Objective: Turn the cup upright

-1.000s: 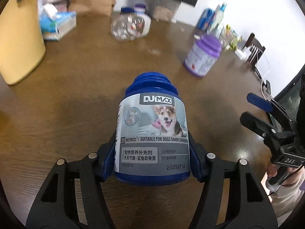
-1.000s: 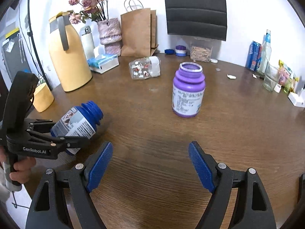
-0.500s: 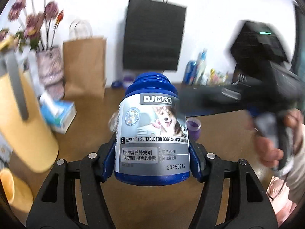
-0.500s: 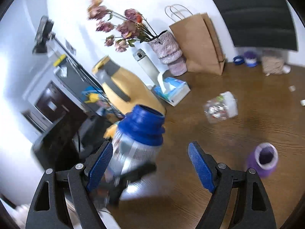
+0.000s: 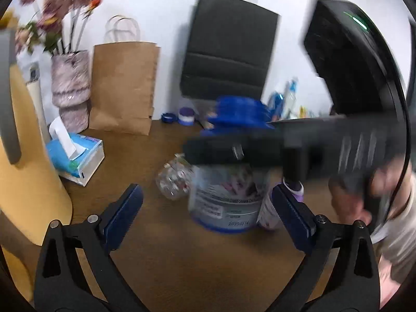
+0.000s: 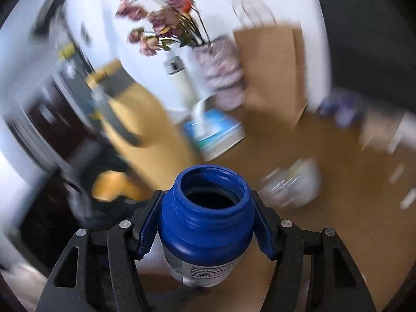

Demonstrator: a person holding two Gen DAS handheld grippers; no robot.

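Note:
The cup is a blue jar (image 6: 205,215) with a grey dog label and an open mouth that faces up. My right gripper (image 6: 205,230) is shut on its blue neck, and the jar sits upright between the jaws. In the left wrist view the jar (image 5: 228,192) is blurred, upright, with the right gripper's black fingers (image 5: 234,152) across its shoulder. My left gripper (image 5: 205,215) is open and empty, with its blue pads on either side of the jar and apart from it.
On the brown table (image 5: 182,254) stand a yellow jug (image 5: 23,176), a blue tissue box (image 5: 75,156), a clear jar lying on its side (image 5: 173,182), a brown paper bag (image 5: 122,85), a flower vase (image 5: 70,88) and a purple jar (image 5: 293,188) behind the cup.
My left gripper let go of the jar and opened. My right gripper closed on its neck and now holds it upright. Both views are blurred by fast motion.

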